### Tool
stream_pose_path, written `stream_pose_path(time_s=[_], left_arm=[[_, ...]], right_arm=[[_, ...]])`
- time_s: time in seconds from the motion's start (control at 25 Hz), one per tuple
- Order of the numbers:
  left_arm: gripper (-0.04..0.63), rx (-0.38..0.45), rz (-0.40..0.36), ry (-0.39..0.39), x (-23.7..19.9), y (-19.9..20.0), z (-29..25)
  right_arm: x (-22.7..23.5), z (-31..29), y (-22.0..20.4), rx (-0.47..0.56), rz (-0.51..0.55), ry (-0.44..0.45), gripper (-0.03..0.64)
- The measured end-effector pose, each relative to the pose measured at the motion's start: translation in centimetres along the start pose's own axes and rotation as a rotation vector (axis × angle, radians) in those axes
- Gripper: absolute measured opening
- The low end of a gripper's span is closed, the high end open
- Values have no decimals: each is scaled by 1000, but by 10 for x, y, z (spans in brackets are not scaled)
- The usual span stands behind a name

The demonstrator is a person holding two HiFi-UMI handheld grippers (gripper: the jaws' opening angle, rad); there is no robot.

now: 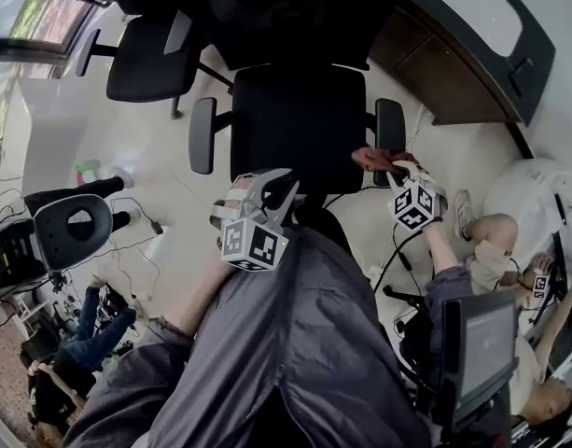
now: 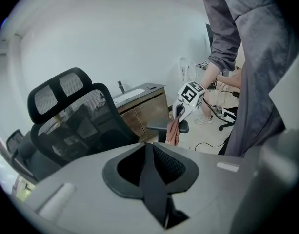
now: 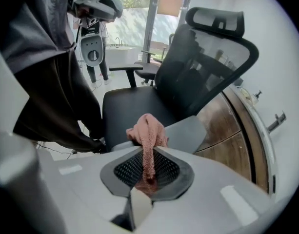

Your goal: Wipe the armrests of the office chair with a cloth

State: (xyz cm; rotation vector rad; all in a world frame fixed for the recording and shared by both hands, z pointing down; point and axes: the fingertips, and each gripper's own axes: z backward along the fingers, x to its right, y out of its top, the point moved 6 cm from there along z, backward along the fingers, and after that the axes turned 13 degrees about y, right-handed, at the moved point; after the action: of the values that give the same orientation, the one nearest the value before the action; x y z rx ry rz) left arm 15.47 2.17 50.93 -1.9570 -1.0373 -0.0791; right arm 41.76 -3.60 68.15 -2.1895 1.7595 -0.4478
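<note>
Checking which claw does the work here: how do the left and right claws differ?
The left claw holds nothing; the right claw grips the pink cloth. The right claw is at the armrest; the left claw is held back from the chair. Both are shut.
</note>
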Motion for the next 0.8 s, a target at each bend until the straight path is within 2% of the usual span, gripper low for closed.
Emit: stream_pose_path(time_s=[0.12, 0.28, 0.48, 0.64, 0.8], left_arm=[[67, -7, -6, 3, 0, -1, 0], [67, -20, -11, 16, -1, 0, 2], [67, -40, -3, 41, -9, -4, 10], [67, -48, 6, 54, -13, -9, 14], [67, -31, 8, 52, -12, -8, 12]], right_arm=[[36, 9, 14, 43, -1, -72, 40], [94, 4, 34, 51, -11, -157, 40], [141, -19, 48, 7, -49, -189, 40], [130, -26, 46, -34, -75, -128, 40], [77, -25, 33, -61, -31, -80, 40]])
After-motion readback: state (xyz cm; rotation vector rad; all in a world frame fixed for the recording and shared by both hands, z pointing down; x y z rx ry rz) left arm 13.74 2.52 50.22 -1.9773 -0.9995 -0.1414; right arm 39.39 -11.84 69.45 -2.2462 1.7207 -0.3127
